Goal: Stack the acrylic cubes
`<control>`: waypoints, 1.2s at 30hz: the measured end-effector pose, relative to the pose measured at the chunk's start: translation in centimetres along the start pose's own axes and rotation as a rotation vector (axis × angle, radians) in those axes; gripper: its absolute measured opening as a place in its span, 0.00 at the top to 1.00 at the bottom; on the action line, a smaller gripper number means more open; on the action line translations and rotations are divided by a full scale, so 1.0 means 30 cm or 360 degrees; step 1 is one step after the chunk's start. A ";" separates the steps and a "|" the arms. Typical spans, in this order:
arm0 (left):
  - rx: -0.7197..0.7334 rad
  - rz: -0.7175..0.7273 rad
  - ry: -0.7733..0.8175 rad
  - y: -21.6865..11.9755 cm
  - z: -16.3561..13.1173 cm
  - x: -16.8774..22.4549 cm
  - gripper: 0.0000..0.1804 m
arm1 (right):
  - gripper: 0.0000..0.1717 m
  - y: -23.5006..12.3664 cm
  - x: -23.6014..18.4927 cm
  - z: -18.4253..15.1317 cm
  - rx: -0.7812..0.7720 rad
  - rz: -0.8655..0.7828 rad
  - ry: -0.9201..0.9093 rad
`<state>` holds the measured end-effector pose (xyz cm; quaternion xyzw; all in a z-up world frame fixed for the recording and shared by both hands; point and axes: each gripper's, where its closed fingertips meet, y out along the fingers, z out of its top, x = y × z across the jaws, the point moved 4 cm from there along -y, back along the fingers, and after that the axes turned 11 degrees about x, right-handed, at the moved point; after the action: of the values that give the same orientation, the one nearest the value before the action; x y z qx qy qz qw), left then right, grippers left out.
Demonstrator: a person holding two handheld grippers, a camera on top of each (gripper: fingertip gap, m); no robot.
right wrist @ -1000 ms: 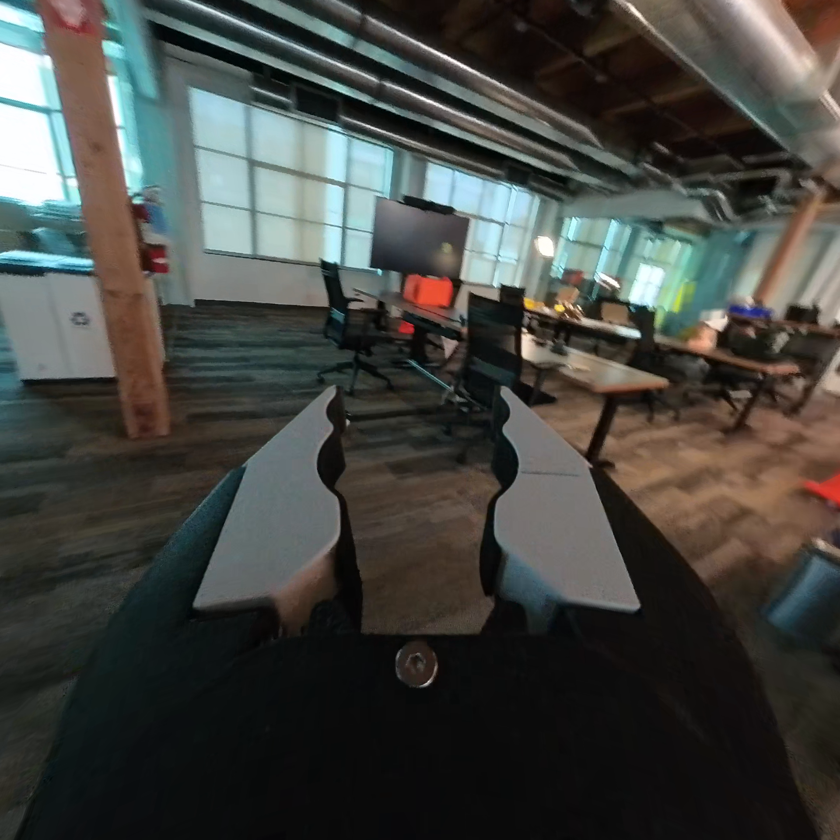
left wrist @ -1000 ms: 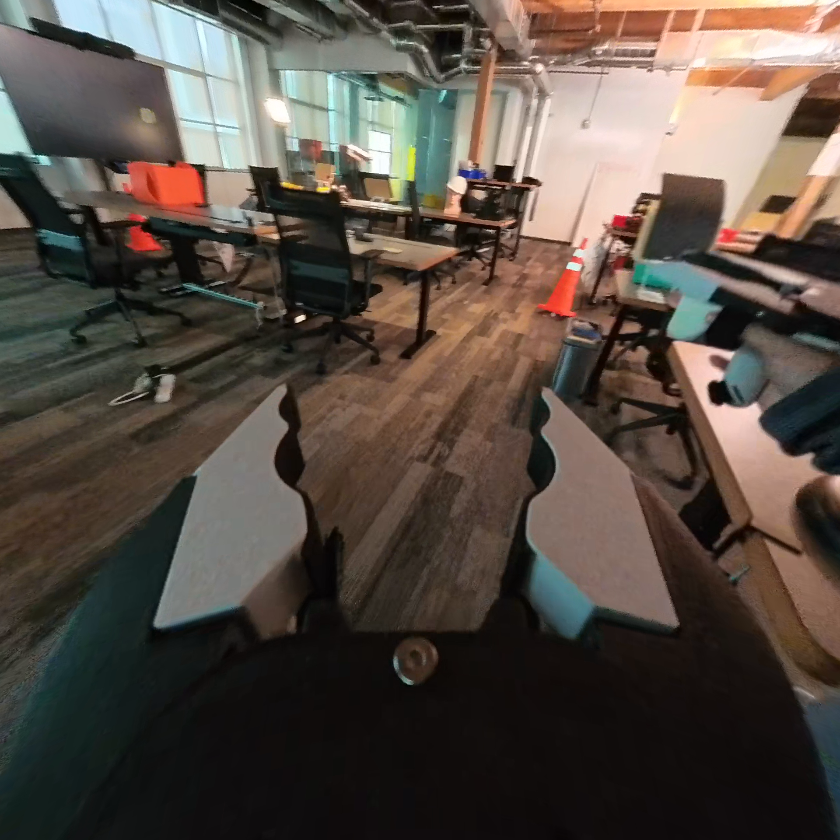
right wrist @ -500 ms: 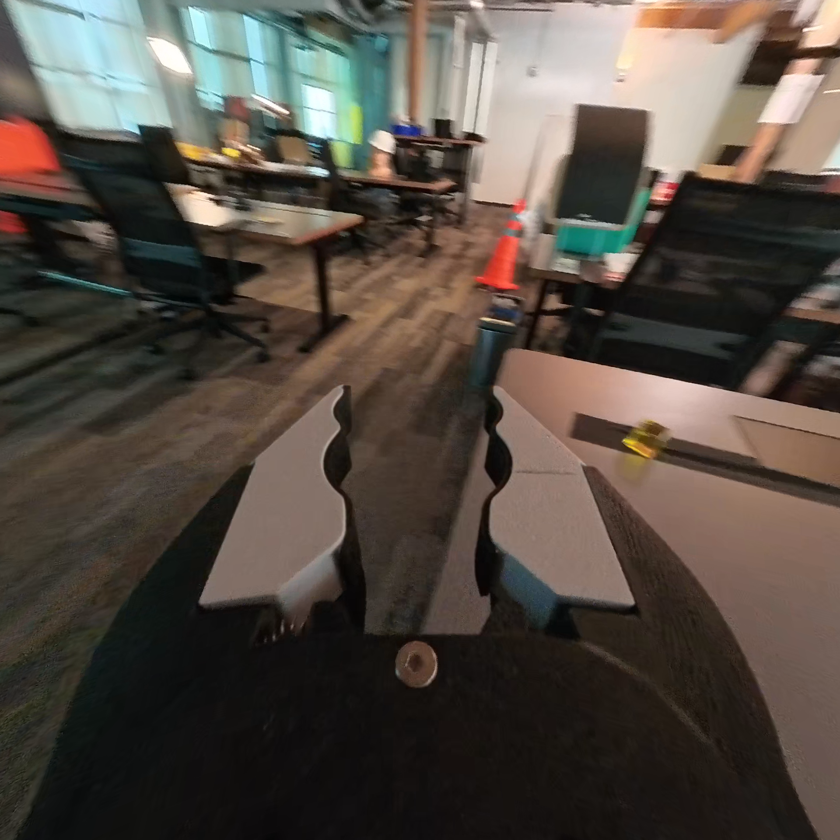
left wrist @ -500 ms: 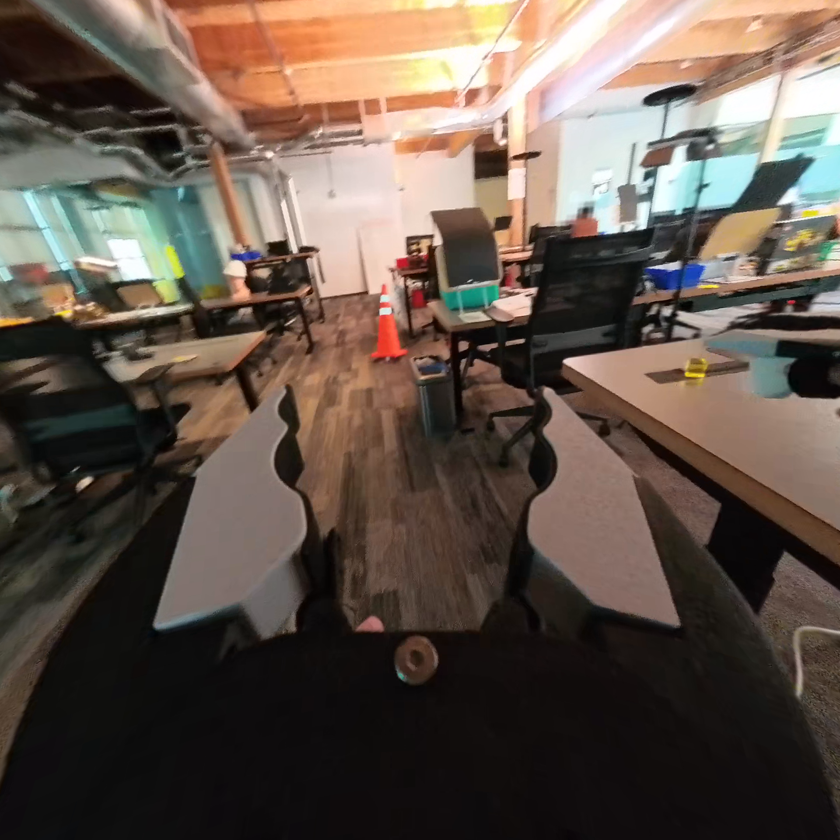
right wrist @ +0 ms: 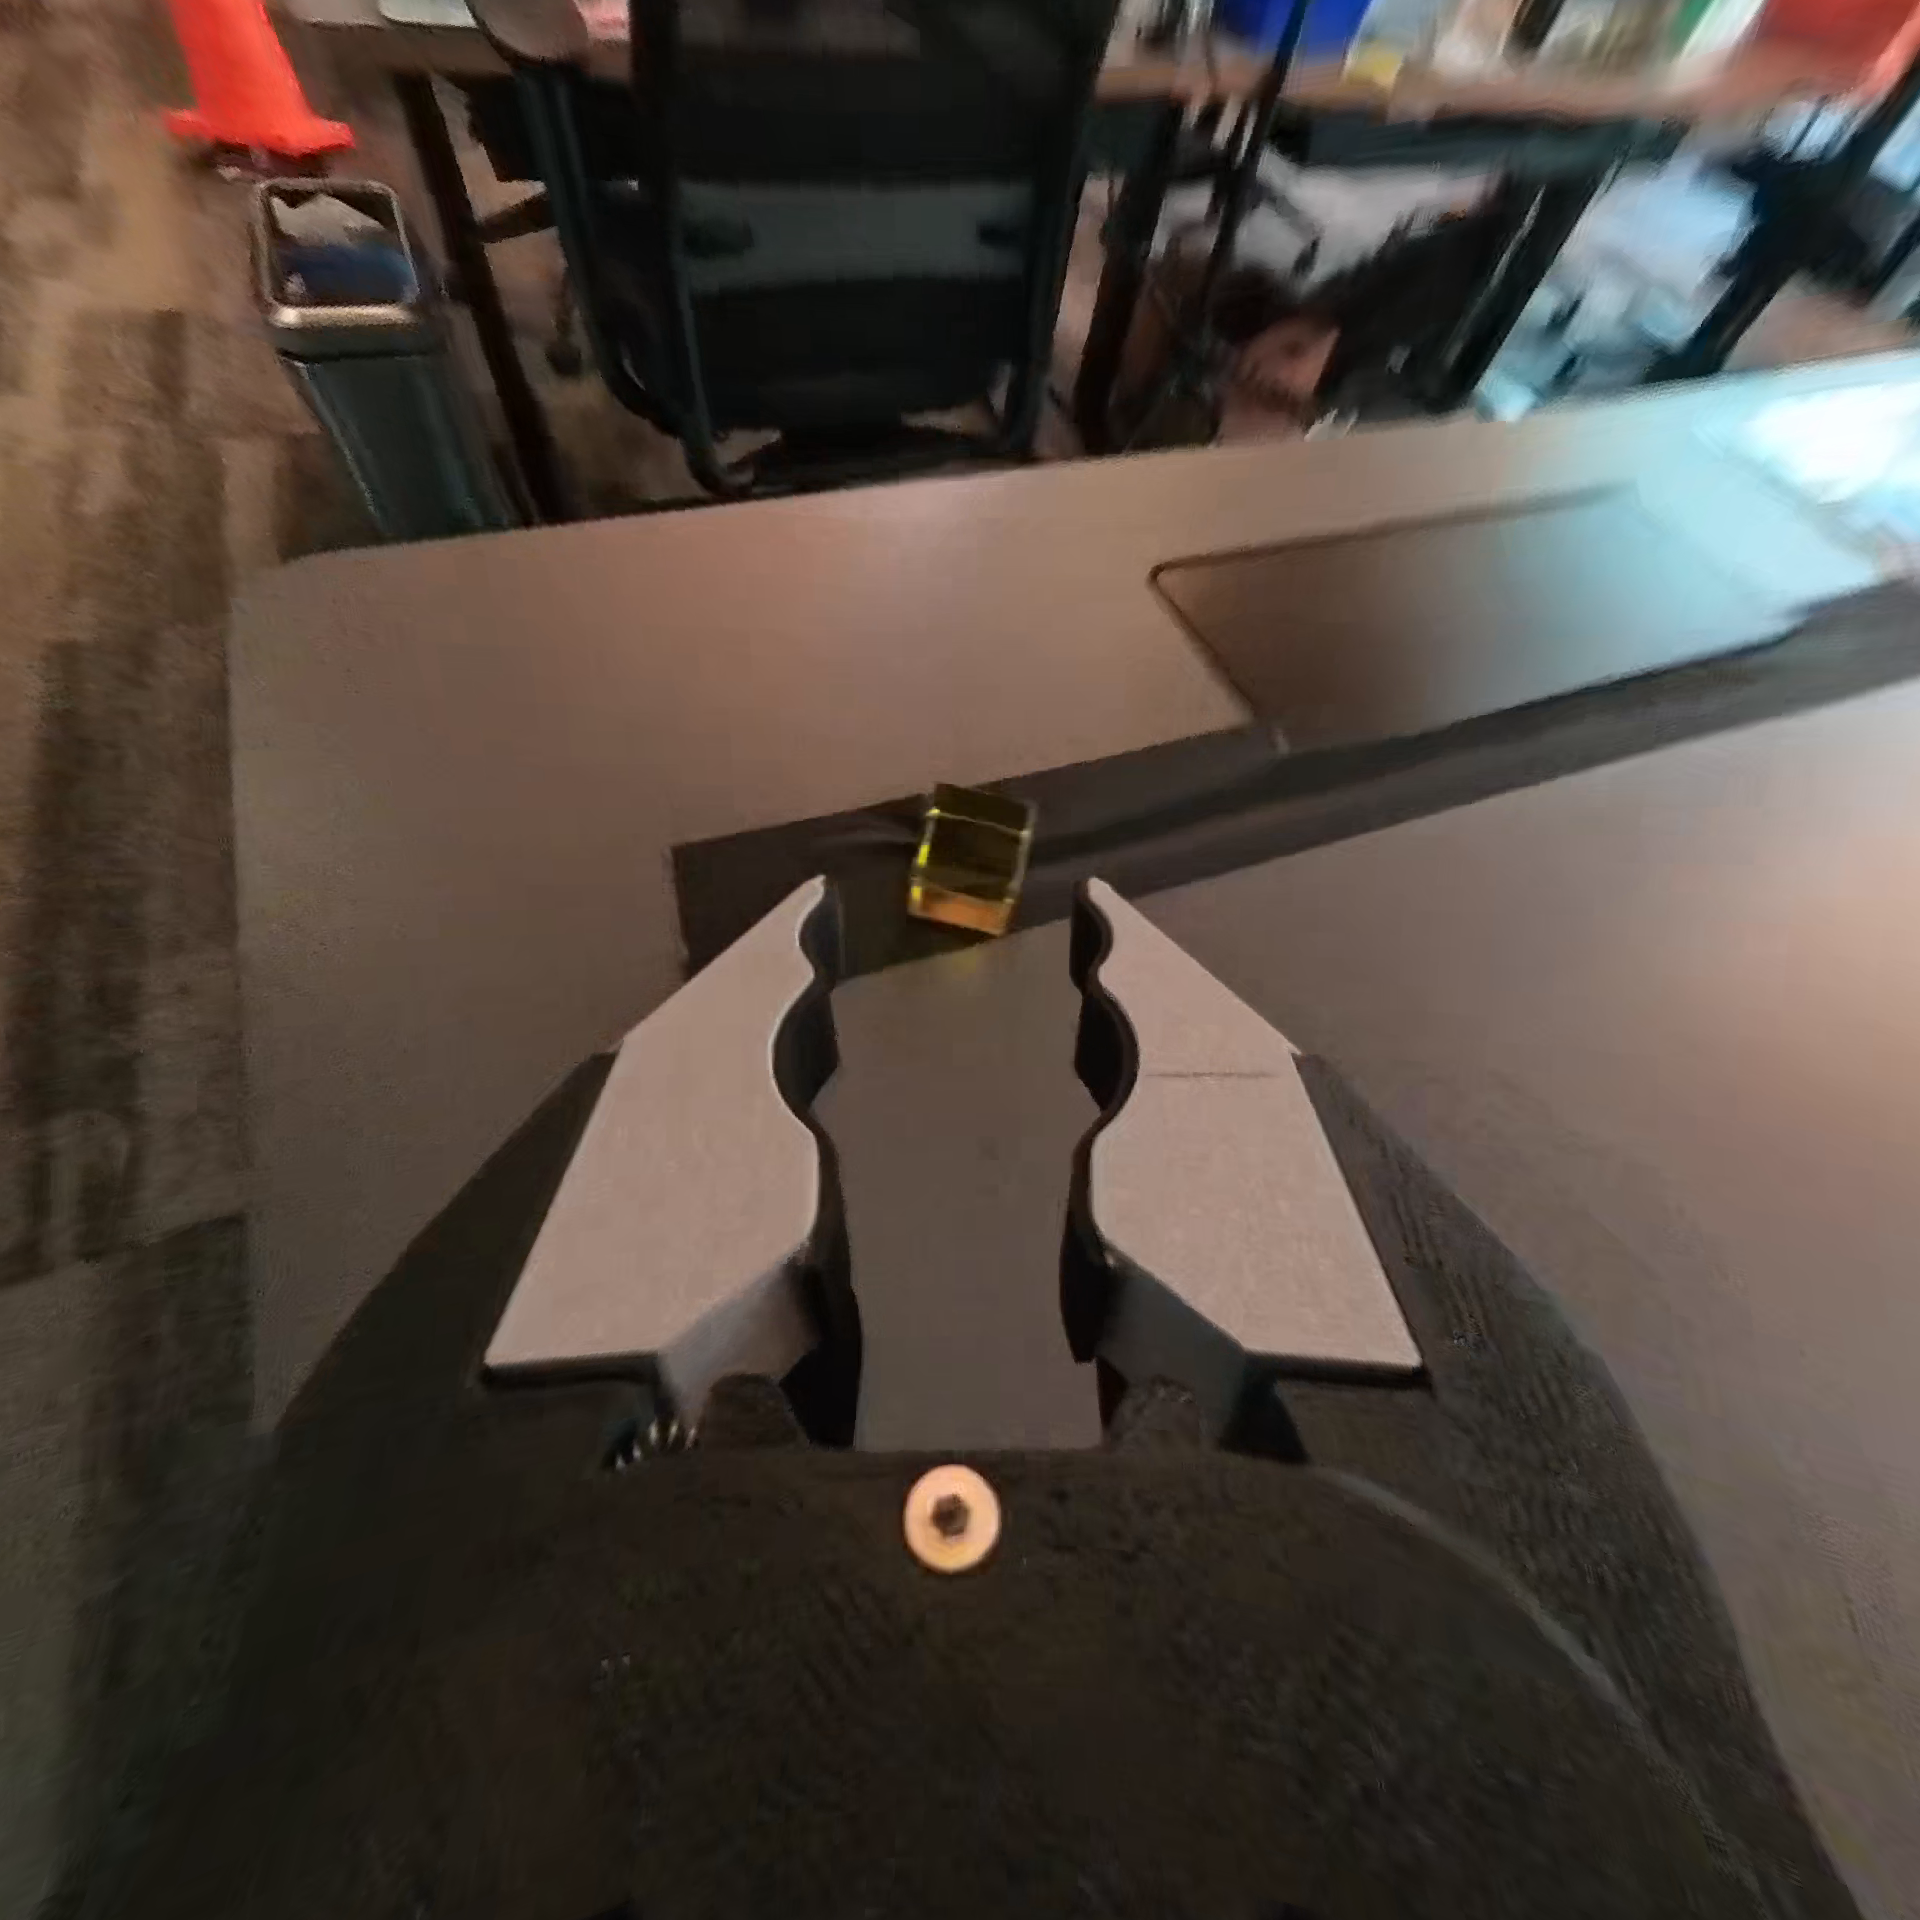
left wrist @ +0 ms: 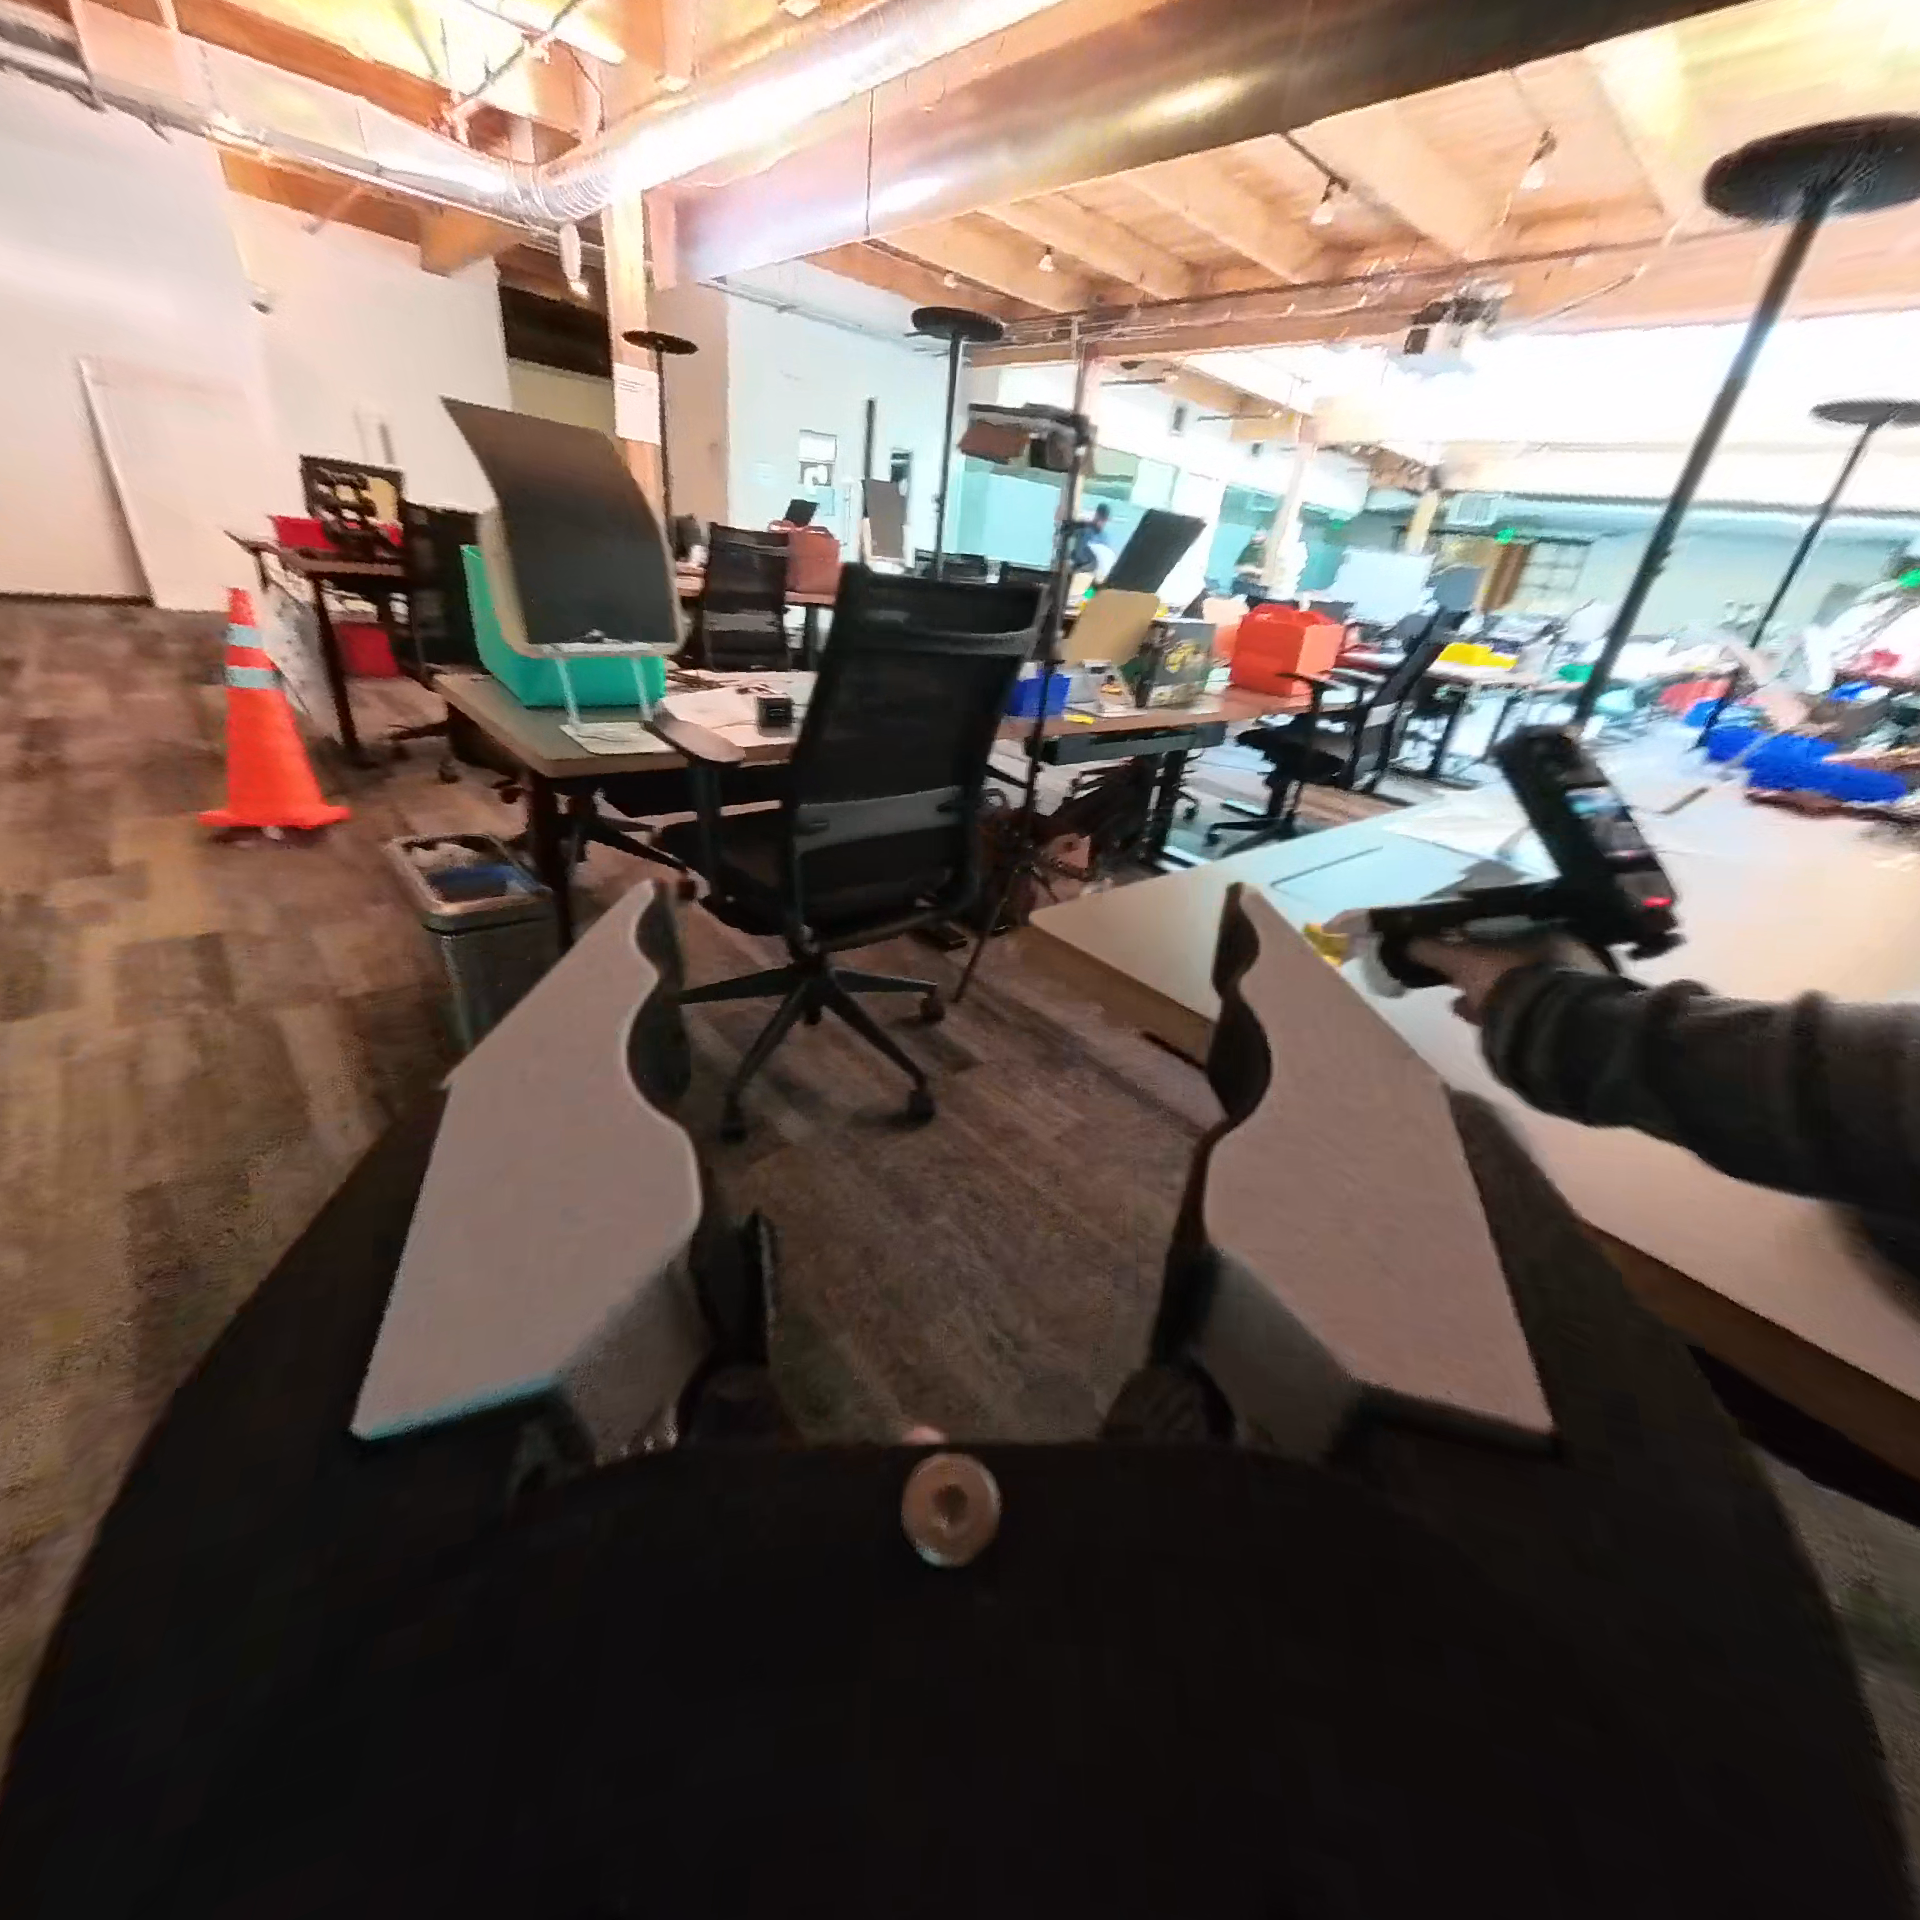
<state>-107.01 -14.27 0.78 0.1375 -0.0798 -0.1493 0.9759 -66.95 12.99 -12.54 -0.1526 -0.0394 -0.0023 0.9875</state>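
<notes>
**A:** so what's the right tongs (right wrist: pixel 951 904) doing, got anything in them?

**B:** nope, nothing gripped. They're partly open over the desk (right wrist: pixel 520 707), tips hovering just short of a small see-through yellow cube (right wrist: pixel 971 857). The cube sits on a dark strip (right wrist: pixel 1351 769) that runs across the desktop, just beyond the fingertips (right wrist: pixel 805 904) and roughly lined up with the gap between them, a bit right of centre. Neither pad touches it

**A:** and the left one?

**B:** left tongs (left wrist: pixel 935 935) are spread wide with only air between them, held out over the floor off the desk's corner, pointing at a black mesh office chair (left wrist: pixel 883 748). A small metal bin (left wrist: pixel 478 914) stands left of the chair and an orange cone (left wrist: pixel 260 727) further back

**A:** can you see one from the other?

**B:** yeah, from the left side the other tool shows off to the right, a sleeved arm (left wrist: pixel 1714 1070) reaching over the desk with a hand wrapped round the black handle. A sliver of yellow peeks out right by its tip. The right view is pretty blurry toward the back, just chair legs and the bin past the desk edge
</notes>
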 end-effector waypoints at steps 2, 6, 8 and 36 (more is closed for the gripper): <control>-0.0091 0.0011 -0.0076 0.007 -0.021 -0.047 0.43 | 0.76 0.059 -0.016 -0.012 -0.0052 0.0045 0.0177; -0.0313 0.0116 -0.0238 0.000 -0.062 -0.157 0.46 | 0.76 0.132 0.017 -0.033 -0.0174 -0.0198 0.0053; -0.0343 0.0132 -0.0340 0.001 -0.070 -0.193 0.48 | 0.76 0.139 0.034 -0.032 -0.0196 -0.0321 -0.0058; -0.0454 -0.1147 -0.0667 0.344 -0.235 0.551 0.62 | 0.85 -0.998 0.105 -0.055 0.0054 -0.0094 -0.0445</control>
<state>-87.25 -8.25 -1.00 -0.0129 -0.2014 -0.5143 0.8335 -64.18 -16.03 -4.84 -0.1333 -0.1812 -0.0095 0.9743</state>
